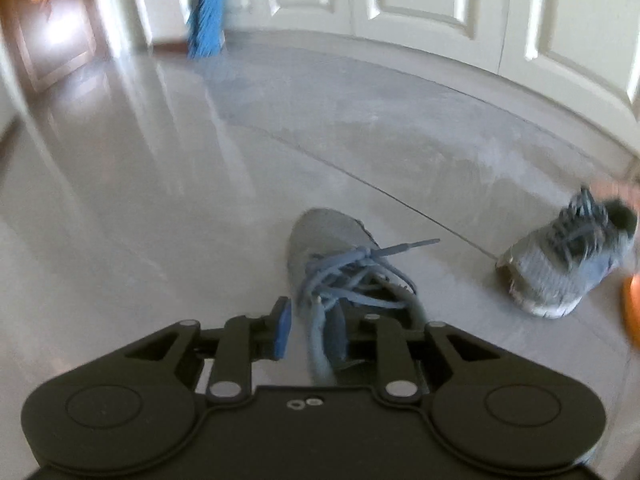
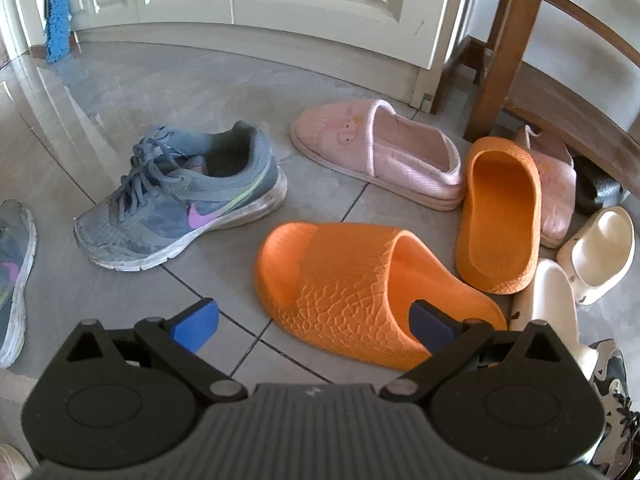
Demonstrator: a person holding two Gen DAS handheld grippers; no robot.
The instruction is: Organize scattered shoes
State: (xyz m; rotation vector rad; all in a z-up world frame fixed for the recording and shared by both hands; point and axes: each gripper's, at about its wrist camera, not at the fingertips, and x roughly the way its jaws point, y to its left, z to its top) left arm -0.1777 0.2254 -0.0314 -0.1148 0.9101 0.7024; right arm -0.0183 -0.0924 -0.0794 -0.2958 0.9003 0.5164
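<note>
The left hand-held gripper (image 1: 310,330) appears clamped on the heel collar of a grey sneaker (image 1: 328,248) with blue laces, though the picture is blurred. Its mate, a second grey sneaker (image 2: 180,196), sits on the tiled floor (image 2: 120,92). Just right of that mate lies an orange slide (image 2: 360,284), between the spread-apart jaws of the right hand-held gripper (image 2: 314,322).

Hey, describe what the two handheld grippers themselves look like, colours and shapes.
Both are matte black plastic with two round discs at the base, silver pivot pins and angular linkage arms. Each finger ends in a blue pad. The left gripper has a smooth black centre plate with small screws; the right gripper has a ribbed grey one.
</note>
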